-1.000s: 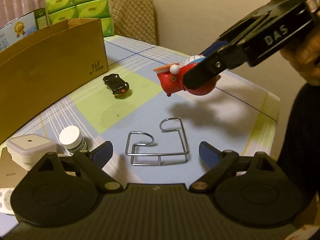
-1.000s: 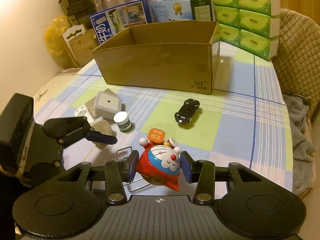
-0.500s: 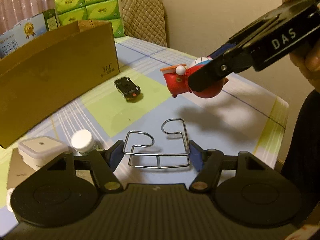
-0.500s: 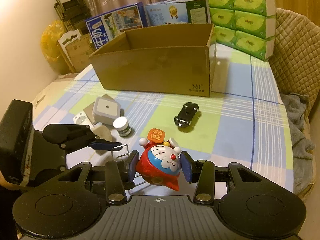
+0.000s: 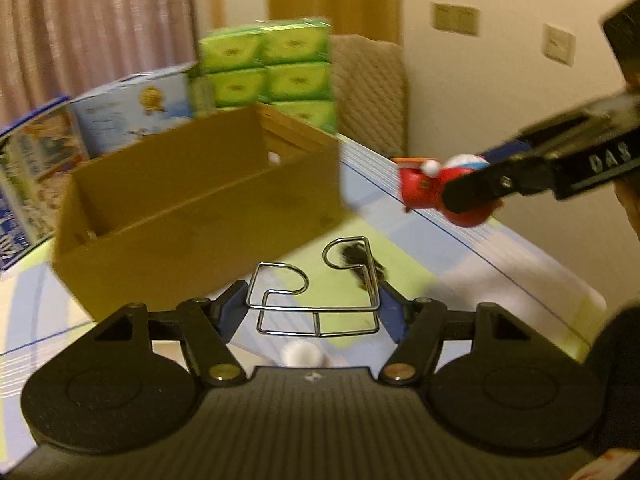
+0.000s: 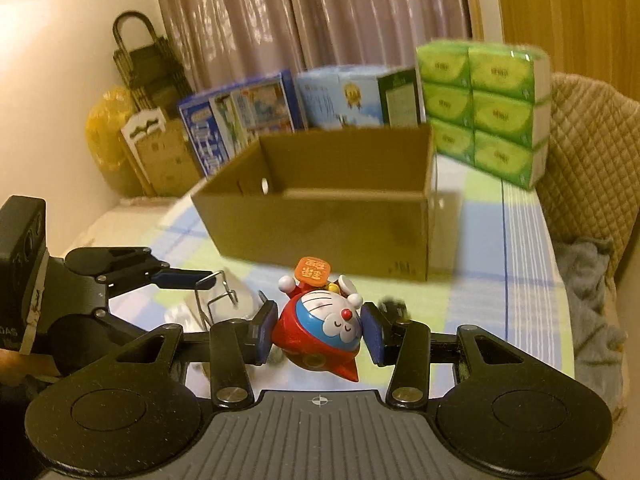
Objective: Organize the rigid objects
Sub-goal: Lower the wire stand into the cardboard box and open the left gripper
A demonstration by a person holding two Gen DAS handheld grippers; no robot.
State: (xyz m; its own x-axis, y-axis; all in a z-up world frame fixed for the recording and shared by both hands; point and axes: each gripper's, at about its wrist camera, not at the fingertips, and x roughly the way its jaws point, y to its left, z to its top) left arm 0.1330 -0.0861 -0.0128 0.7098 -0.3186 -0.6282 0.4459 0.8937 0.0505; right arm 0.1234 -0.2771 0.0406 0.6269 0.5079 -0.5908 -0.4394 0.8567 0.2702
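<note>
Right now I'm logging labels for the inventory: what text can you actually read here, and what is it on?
"DAS": right gripper, on its black side
Orange sign on the cat toy: characters, too blurred to read
Cardboard box: small corner print, unreadable
Blue cartons and green tissue packs: print too blurred

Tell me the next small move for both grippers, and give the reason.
Probably carry both forward over the open brown cardboard box. The left gripper already clamps the bent silver wire rack, the right gripper the red and blue cartoon cat toy, both short of the box.
</note>
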